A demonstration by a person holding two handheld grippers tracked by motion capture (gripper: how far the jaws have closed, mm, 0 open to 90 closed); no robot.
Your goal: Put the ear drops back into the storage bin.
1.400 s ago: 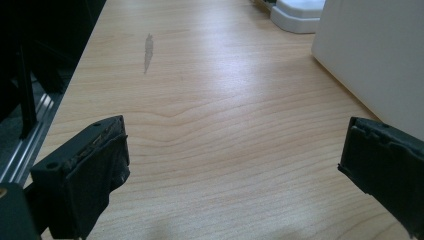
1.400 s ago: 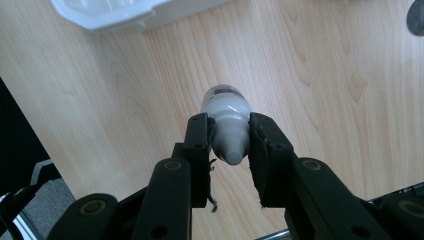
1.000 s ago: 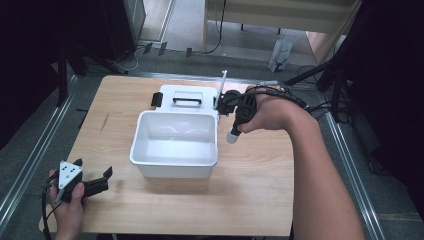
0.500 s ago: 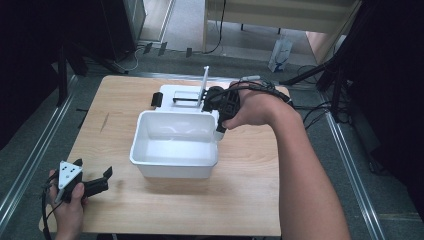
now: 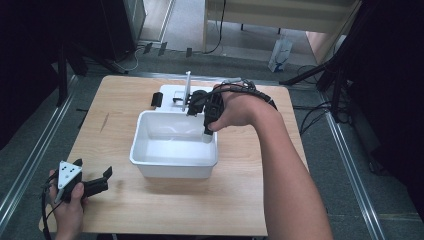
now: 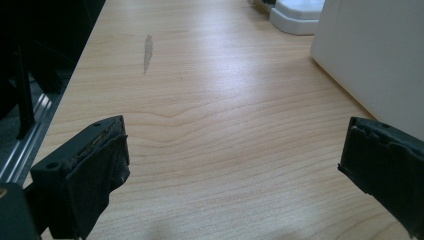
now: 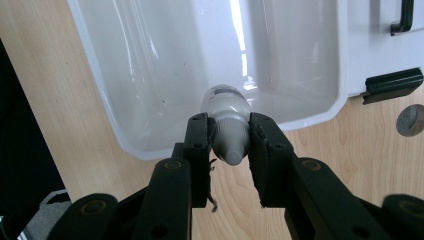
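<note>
Between the jaws of the right gripper (image 7: 231,142) sits a small white bottle (image 7: 228,117), clamped by its grey-capped end, with its body pointing away from the gripper toward the white tub (image 7: 120,75). From the right gripper view the bottle hangs over the tub's near rim, its far end already above the tub's floor. Seen from the high view, the same gripper (image 5: 209,116) is at the tub's far right corner.

The step in hand looks like placing the bottle in the tub. To do it well, carry the bottle a little farther past the rim so it clears the wall, bring it low over the floor, then let the jaws part gently so it does not bounce or roll; draw back along the gripper's own line so a jaw does not catch the cap.

Just beyond the tub, on the gripper's right side, lies the white lid (image 7: 375,45) with black latches.

The left gripper (image 5: 92,186) rests well away from the tub, jaws spread wide and grasping nothing, only bare wooden table (image 6: 200,100) between them.

Count: one bottle, one tub, one lid, two grippers. A small grey disc (image 7: 411,120) lies on the table beside the lid.
</note>
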